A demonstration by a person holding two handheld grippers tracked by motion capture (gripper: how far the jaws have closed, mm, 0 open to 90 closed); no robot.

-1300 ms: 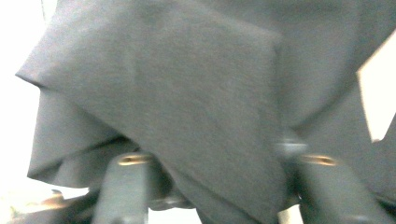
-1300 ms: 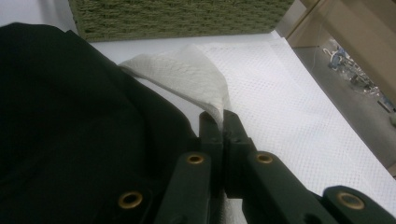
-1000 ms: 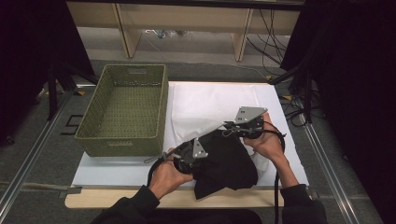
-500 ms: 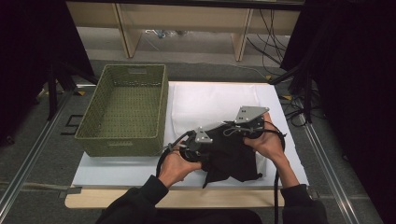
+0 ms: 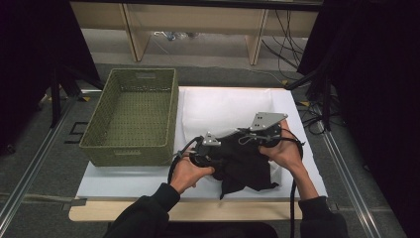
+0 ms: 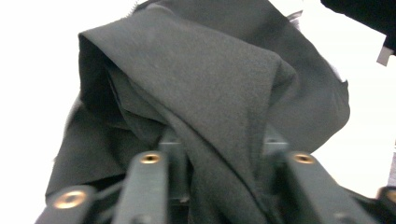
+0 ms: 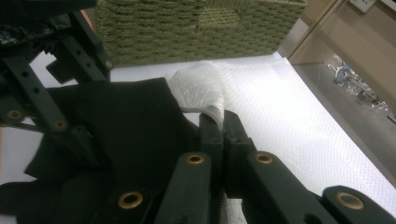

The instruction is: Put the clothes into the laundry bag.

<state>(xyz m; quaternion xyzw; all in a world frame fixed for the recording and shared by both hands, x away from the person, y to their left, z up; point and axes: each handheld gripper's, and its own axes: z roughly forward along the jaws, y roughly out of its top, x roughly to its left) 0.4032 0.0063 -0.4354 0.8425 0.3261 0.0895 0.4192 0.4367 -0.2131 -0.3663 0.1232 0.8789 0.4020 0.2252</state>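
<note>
A black cloth (image 5: 246, 167) hangs bunched between both grippers over the white sheet (image 5: 225, 106) on the table. In the high view my left gripper (image 5: 214, 149) sits at the cloth's left side and my right gripper (image 5: 246, 139) at its top right. In the left gripper view the cloth (image 6: 201, 79) drapes over and between the jaws, whose bases stand well apart; the tips are hidden. My right gripper (image 7: 219, 122) is shut, its jaws pressed together on the cloth's edge (image 7: 126, 121). A puckered bit of white sheet (image 7: 198, 86) rises at its tips.
A green woven basket (image 5: 130, 149) stands on the left, touching the white sheet's edge; its side wall (image 7: 187, 32) lies just beyond the cloth. The left gripper's linkage (image 7: 51, 79) is close at the left of the right gripper view. Metal rails run along both table sides.
My left gripper has moved up and away from the front edge toward the right gripper. The cloth's lower left part has been drawn up and bunched. The right gripper has barely moved.
</note>
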